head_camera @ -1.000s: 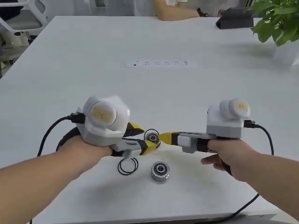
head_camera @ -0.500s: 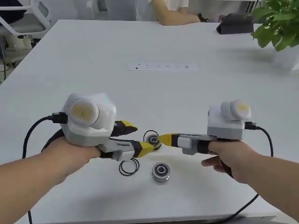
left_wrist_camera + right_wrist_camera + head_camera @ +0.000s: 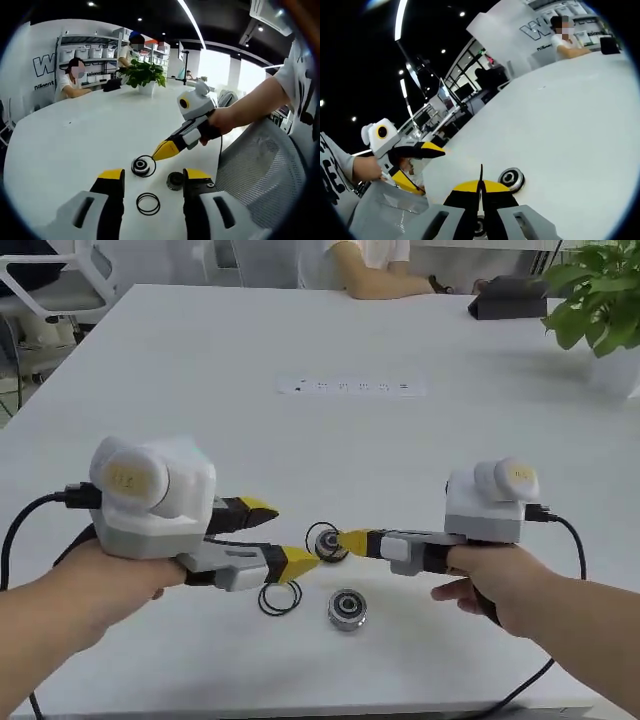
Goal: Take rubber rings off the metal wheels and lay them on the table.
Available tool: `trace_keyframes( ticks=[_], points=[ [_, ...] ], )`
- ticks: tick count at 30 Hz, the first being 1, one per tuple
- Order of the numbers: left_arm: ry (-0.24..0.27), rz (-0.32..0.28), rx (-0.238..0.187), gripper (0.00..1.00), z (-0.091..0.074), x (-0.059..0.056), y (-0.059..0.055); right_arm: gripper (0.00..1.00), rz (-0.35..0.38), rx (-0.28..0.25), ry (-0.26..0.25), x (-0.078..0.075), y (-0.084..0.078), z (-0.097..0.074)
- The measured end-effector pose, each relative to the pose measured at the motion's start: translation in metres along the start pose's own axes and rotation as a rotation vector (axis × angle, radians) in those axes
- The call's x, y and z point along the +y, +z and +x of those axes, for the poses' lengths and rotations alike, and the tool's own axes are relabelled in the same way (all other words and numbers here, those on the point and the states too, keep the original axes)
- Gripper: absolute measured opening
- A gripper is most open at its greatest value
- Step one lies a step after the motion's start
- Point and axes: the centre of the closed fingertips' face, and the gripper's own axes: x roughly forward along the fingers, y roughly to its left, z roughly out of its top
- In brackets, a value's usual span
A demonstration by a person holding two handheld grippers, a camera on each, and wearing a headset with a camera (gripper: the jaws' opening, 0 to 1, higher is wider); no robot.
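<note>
Near wheel point(image 3: 345, 607): flat on table point(image 3: 200, 360).
Loose rings point(image 3: 278, 597): two, overlapping, just left of near wheel.
Far wheel point(image 3: 327, 543): just behind near wheel.
Right gripper point(image 3: 350, 540): jaws closed, pinching ring point(image 3: 480, 172) at far wheel.
Left gripper point(image 3: 278, 534): jaws apart, empty; since earlier drawn back left, off far wheel.

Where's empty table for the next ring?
Bare table stretches from the power strip down to the left gripper and right gripper, and right toward the plant. Crowded: around the near wheel, far wheel and loose rings.
</note>
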Motion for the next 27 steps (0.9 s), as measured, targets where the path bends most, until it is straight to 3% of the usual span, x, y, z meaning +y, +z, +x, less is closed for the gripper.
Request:
trace_keyframes(
  ticks=[10,27],
  points=[
    [0.01,0.018,0.008,0.51,-0.02,-0.003,-0.007,0.0,-0.002,0.022,0.029,0.009,-0.005,0.006],
    [0.029,0.005,0.016,0.59,-0.039,-0.002,-0.017,0.0,-0.013,0.086,0.069,0.024,-0.022,0.017]
  ],
)
